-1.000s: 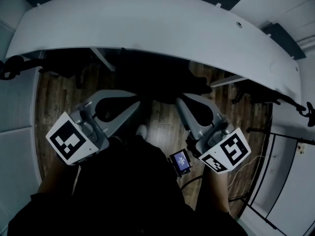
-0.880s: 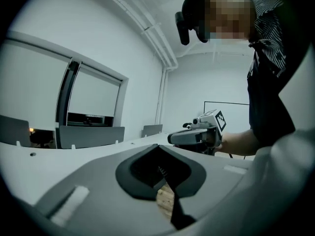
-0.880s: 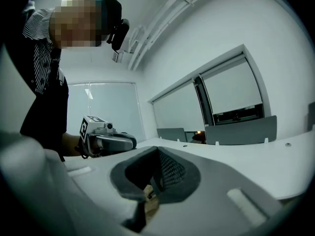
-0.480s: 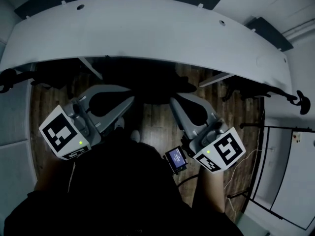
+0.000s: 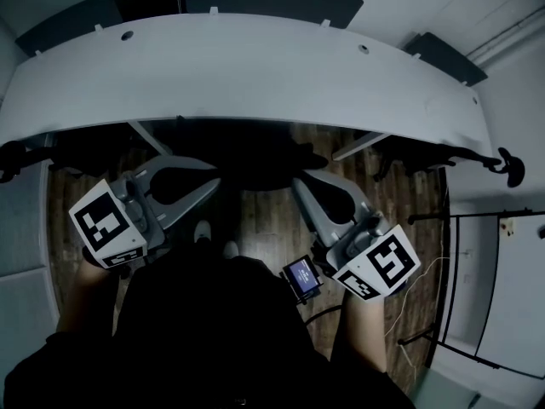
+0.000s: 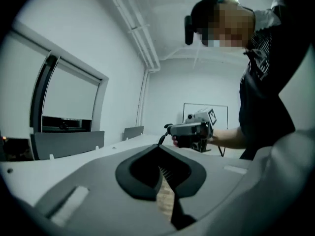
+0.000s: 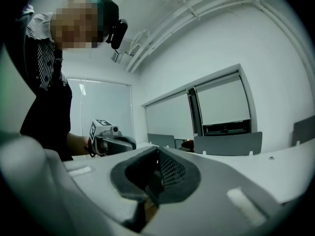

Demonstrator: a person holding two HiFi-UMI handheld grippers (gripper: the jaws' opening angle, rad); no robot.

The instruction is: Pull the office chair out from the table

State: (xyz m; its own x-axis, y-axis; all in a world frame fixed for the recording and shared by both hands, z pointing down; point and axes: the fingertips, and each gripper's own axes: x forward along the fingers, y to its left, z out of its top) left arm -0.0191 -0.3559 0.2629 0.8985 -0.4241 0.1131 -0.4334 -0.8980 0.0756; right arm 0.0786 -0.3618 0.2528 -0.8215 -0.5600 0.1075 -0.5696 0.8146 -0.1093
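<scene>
Big curved white bench point(image 5: 255, 66) up top, with the dark chair point(image 5: 266, 153) tucked under its near edge. Both hands are held about level, left gripper point(image 5: 215, 186) and right gripper point(image 5: 298, 186) aimed at the chair back. Both jaws are closed and empty.

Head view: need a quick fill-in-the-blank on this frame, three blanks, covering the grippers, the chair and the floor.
1. The left gripper and the right gripper both have their jaws ___, with nothing held.
2. The dark office chair sits tucked ___ the white table.
3. The floor is made of ___ planks.
Missing words: shut; under; wood.
</scene>
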